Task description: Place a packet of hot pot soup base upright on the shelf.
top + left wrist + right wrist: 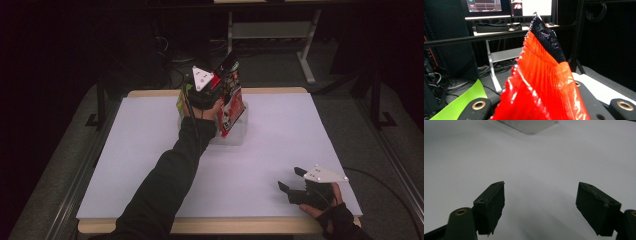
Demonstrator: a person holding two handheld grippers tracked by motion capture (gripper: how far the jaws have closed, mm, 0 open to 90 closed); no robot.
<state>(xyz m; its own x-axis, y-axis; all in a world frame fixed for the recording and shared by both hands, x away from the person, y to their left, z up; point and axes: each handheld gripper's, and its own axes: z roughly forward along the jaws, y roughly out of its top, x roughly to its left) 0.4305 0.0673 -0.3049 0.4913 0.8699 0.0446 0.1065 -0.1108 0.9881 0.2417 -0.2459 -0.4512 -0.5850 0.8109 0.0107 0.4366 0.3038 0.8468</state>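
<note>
So, counting it up: two grippers, one red snack bag, one green bag, one clear bin, all on one white table point(280, 150).

The left gripper point(216, 82) was out at about 12 o'clock on the table, clamped on a glossy red-and-black crinkly plastic snack bag point(231, 102), holding it upright over a clear plastic bin point(237, 131) that sat near the far edge. Just at 9 o'clock of that hand, a lime-green bag point(180, 100) poked out from behind it.

The right gripper point(295, 184) sat down at 5 o'clock near the table's front corner, jaws spread wide with nothing between them, well apart from everything else.

What each view added: from above I could see printed pictures on the bag's face, plus the whole layout. The left gripper view got right up against the bag's serrated top seam and black upper strip, and past it a desk with two lit monitors point(509, 5) at 12 o'clock. The right gripper view looked along its own parted jaws across bare white tabletop, with just a corner of the bin at 12 o'clock.
</note>
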